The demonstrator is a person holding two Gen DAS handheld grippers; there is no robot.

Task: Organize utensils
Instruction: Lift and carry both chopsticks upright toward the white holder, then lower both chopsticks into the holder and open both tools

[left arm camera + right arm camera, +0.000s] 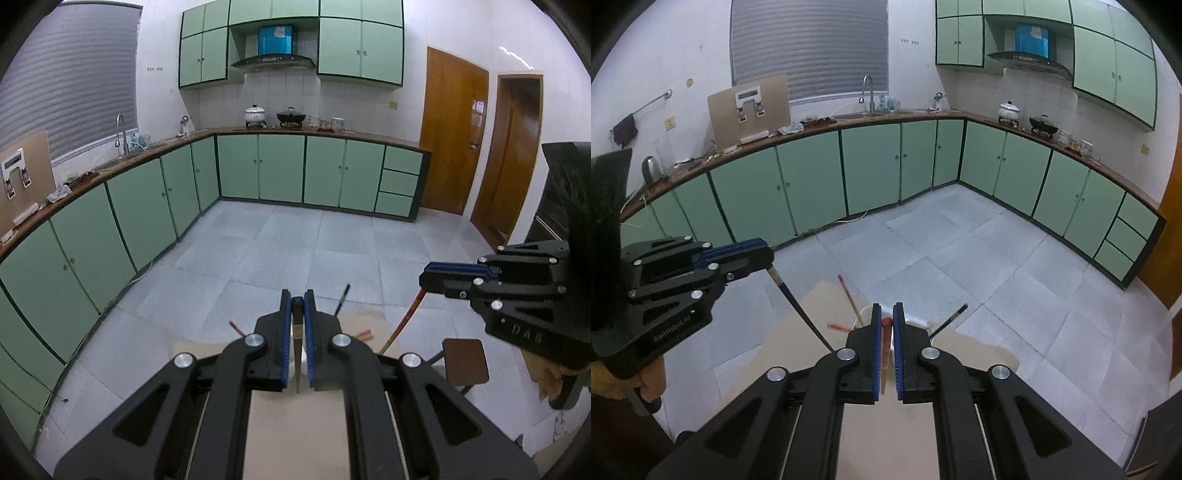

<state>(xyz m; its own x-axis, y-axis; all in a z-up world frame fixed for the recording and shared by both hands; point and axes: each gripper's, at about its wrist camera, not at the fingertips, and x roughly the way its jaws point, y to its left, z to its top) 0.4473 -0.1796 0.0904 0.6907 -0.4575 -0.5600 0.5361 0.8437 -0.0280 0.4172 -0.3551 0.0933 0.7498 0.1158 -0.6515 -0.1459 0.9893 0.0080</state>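
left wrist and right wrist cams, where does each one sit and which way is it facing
Left wrist: sits on the left gripper, looking along its fingers, down over the table toward the stove-side cabinets; it is shut on a dark chopstick.
Right wrist: sits on the right gripper, facing the sink counter; it is shut on a red chopstick; a hand shows.
Shared: each view catches the other gripper, the floor and the cabinets.
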